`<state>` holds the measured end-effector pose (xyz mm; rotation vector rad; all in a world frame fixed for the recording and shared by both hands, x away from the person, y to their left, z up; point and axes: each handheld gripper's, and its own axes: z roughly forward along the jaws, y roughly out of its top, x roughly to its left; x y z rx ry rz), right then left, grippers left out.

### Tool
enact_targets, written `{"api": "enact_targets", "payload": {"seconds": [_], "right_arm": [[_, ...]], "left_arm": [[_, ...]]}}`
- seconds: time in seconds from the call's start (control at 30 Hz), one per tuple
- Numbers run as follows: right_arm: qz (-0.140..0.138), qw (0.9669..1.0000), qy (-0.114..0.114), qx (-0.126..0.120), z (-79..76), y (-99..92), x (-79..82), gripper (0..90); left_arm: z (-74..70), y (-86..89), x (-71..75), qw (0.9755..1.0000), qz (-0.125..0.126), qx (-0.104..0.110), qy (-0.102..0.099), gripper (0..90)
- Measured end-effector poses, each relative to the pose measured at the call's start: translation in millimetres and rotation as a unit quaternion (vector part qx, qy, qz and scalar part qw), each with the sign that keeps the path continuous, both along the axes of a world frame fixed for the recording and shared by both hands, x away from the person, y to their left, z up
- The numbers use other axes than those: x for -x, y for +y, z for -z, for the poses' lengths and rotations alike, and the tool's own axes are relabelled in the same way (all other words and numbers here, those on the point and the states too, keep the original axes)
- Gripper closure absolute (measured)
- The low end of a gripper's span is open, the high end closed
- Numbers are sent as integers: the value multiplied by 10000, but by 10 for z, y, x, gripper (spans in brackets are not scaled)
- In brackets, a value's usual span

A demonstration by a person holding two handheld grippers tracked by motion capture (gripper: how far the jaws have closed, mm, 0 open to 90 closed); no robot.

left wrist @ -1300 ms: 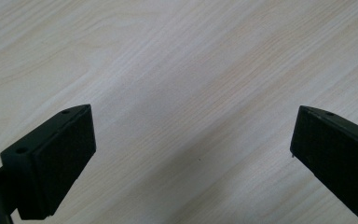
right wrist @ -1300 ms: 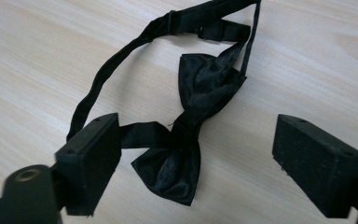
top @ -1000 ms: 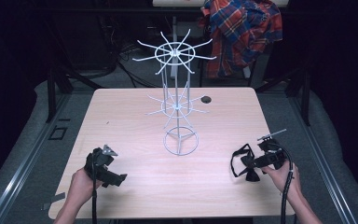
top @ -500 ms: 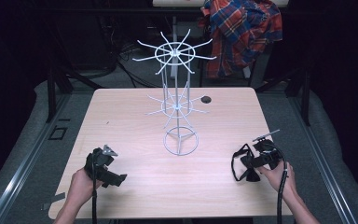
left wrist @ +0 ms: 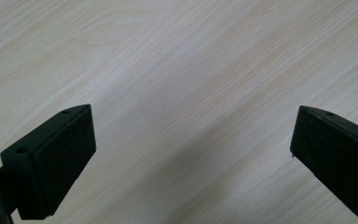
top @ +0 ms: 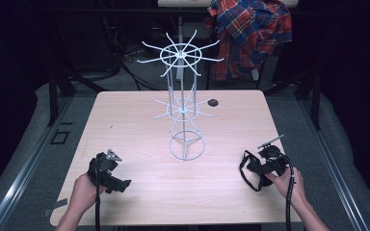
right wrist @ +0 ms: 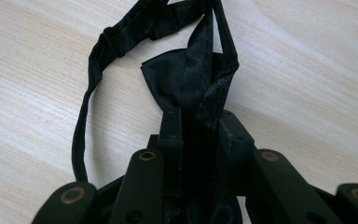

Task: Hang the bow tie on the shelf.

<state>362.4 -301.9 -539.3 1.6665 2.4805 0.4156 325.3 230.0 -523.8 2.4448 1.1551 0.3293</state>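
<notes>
Near the tabletop's front right corner, the right hand-held gripper pinches a black bow tie; its trailing strap could snag. The left hand-held gripper is spread, empty. Mid-tabletop, the light wire rack may tip.

A black bow tie, white wire rack, pale wood-grain table, red-blue plaid shirt.

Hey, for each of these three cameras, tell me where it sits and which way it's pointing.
High view: above the person's side, facing forward and down on the wooden table and wire rack; both hands and tongs show.
Left gripper view: rides the left tongs, looking down at bare tabletop between open jaws.
Right gripper view: rides the right tongs, jaws clamping a black bow tie.
Shared: the high and right gripper views both show the bow tie.
</notes>
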Motion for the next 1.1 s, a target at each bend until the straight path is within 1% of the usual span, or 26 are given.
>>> {"api": "enact_targets", "payload": {"seconds": [0.2,0.23,0.27,0.3,0.33,0.37,0.4,0.43,0.47,0.53,0.57,0.6,0.63,0.67,0.7,0.73,0.8,0.83,0.87,0.93,1.0,1.1], "right_arm": [[-84,9999,-18,103,-11,9,4,761],[-36,9999,-125,36,1,18,13,762],[-74,9999,-122,21,-6,15,13,762],[-148,9997,-109,133,-23,12,10,762],[-163,9997,-130,143,-33,13,15,762],[-175,9997,-168,98,-43,17,20,763],[-220,9995,-182,143,-58,16,21,763],[-150,9995,-278,59,-54,29,32,764],[-201,9994,-257,92,-75,29,34,764],[-260,9991,-286,142,-99,36,40,764],[-199,9990,-400,99,-96,49,53,764],[-215,9989,-414,70,-104,53,57,764],[-279,9989,-372,79,-132,51,58,764],[-314,9986,-402,105,-147,47,60,765],[-250,9985,-489,33,-143,57,69,765],[-322,9984,-455,34,-180,56,74,764],[-327,9983,-478,28,-189,56,78,764],[-357,9982,-473,76,-208,54,81,764],[-352,9977,-572,82,-225,59,91,765],[-372,9976,-568,107,-248,58,96,765],[-390,9969,-679,78,-287,58,109,764],[-396,9966,-717,38,-314,56,119,764]], "left_arm": [[2,2,-2,10000,-1,3,2,2],[2,1,-3,10000,-2,4,5,2],[2,1,-3,10000,0,3,4,2],[3,1,-3,10000,0,5,5,2],[3,1,-3,10000,1,4,4,2],[3,1,-3,10000,1,4,5,2],[3,2,-4,10000,0,5,6,2],[6,1,-3,10000,-5,7,-6,2],[3,2,-4,10000,1,3,8,2],[3,0,-3,10000,1,6,4,2],[3,1,-3,10000,0,8,4,2],[6,1,-3,10000,-4,13,-7,2],[3,1,-4,10000,3,6,9,2],[3,1,-3,10000,-1,9,6,2],[3,1,-3,10000,-2,9,7,2],[3,0,-3,10000,0,6,4,2],[3,-1,-2,10000,-1,8,5,2],[4,-1,-2,10000,0,6,8,2],[6,0,-4,10000,-1,4,13,2],[6,0,-4,10000,0,3,13,2],[5,-2,-4,10000,-1,-5,14,2],[6,-1,-5,10000,2,2,14,2]]}}
